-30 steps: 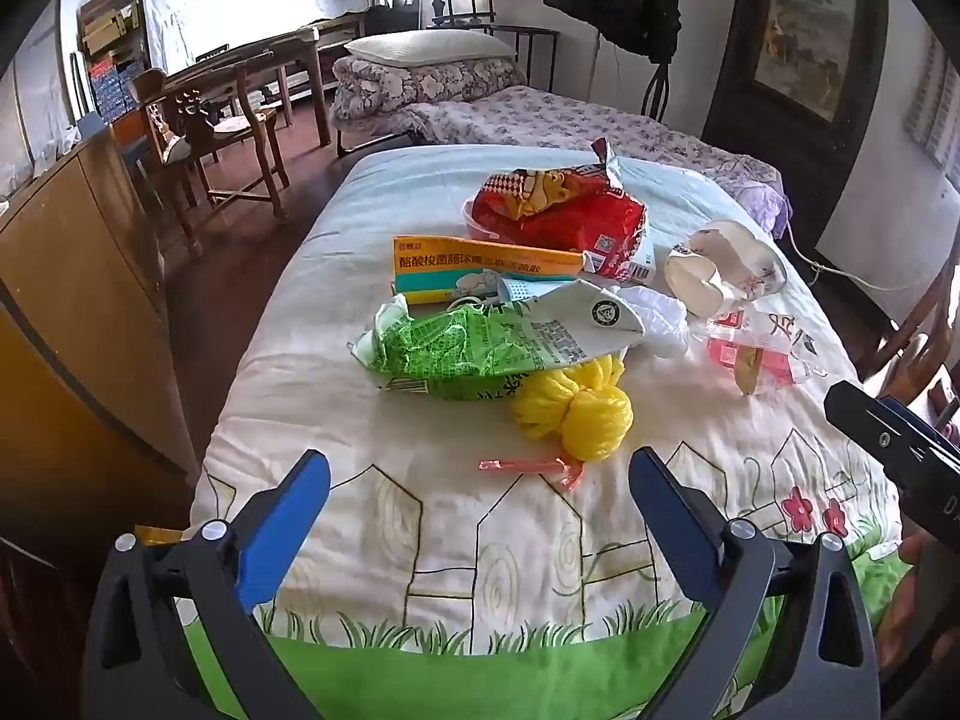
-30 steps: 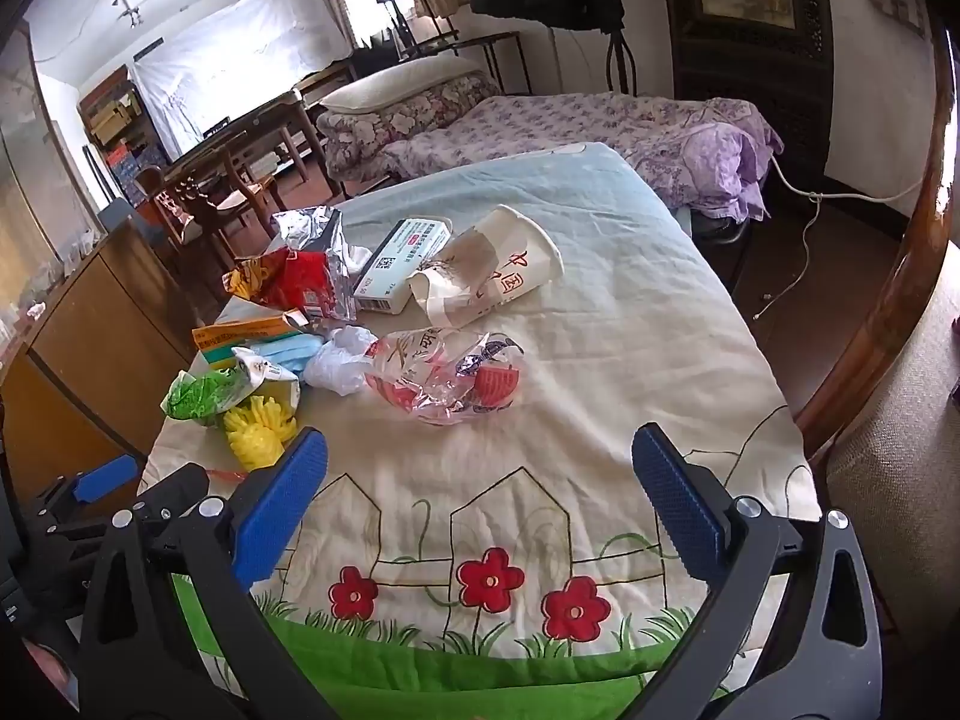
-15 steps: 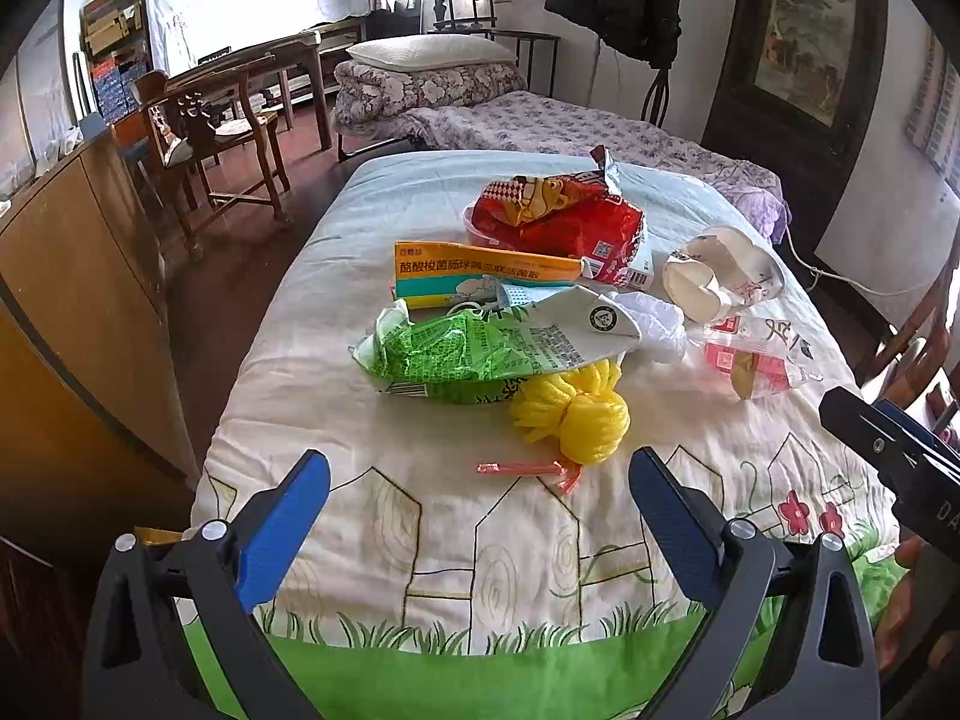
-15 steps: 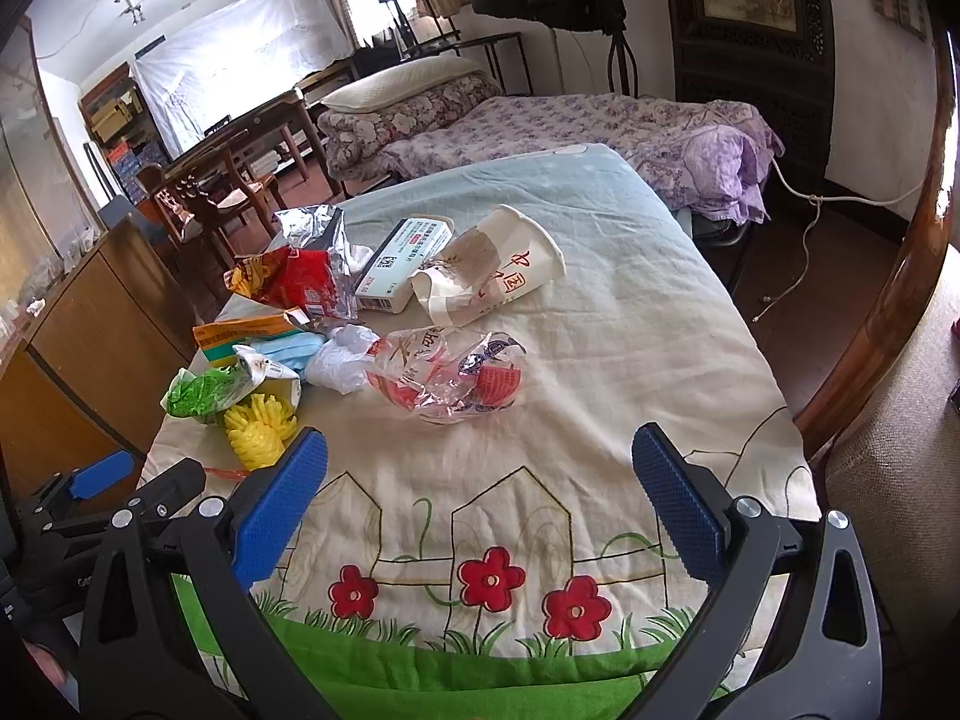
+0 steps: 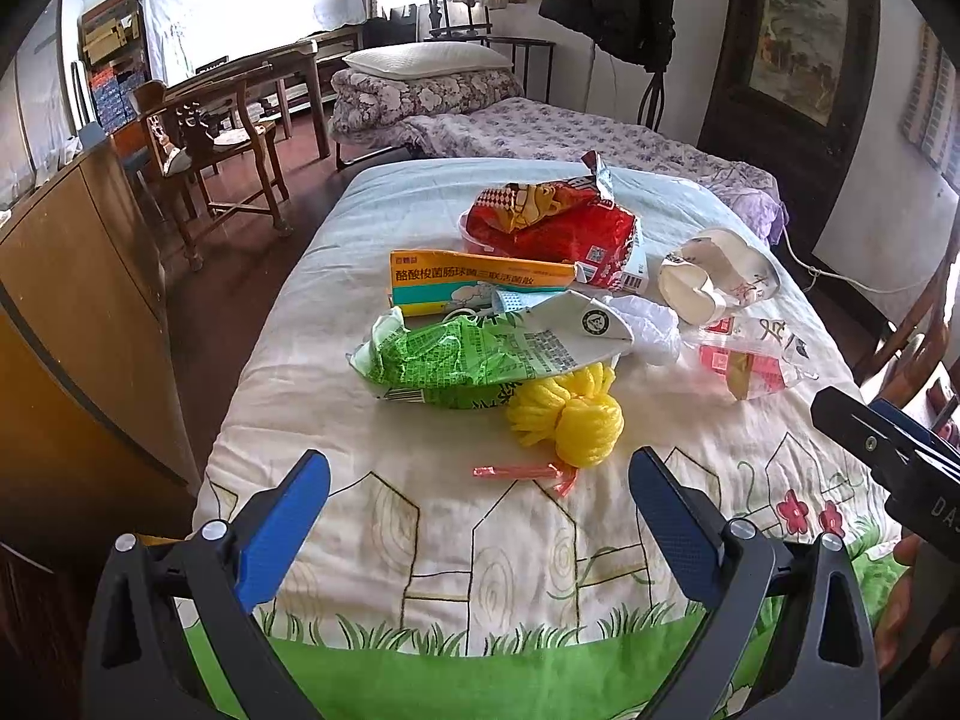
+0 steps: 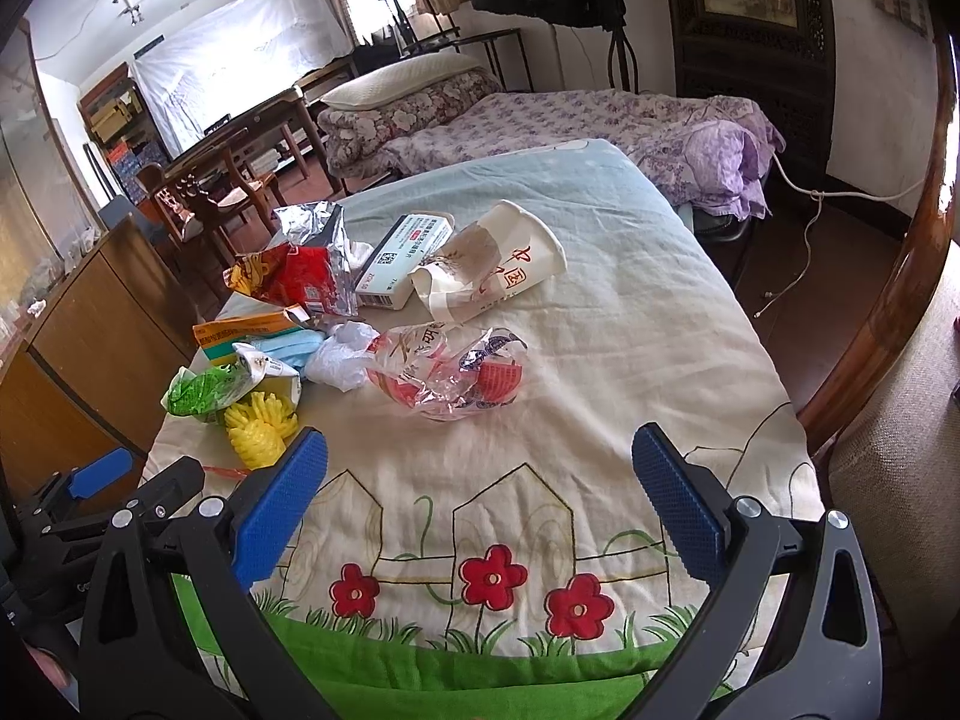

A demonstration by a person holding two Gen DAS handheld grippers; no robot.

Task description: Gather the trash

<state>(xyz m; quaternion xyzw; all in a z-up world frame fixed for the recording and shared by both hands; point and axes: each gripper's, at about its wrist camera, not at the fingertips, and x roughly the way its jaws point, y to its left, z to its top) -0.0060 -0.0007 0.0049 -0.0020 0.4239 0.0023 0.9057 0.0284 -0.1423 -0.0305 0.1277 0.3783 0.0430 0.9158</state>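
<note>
Two tools, the left tool (image 5: 479,516) and right tool (image 6: 480,495), are hovering spread wide and empty before crumpled trash: a green wrapper (image 5: 456,357), a red bag (image 5: 555,228), a squashed paper cup (image 6: 492,267).

Both wrist views low, near bed (image 5: 420,540) foot, sharing trash pile (image 6: 336,336).

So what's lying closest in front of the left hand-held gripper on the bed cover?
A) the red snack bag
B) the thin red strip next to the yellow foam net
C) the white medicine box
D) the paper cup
B: the thin red strip lies just ahead of the open left hand-held gripper, beside the yellow foam net.
</note>
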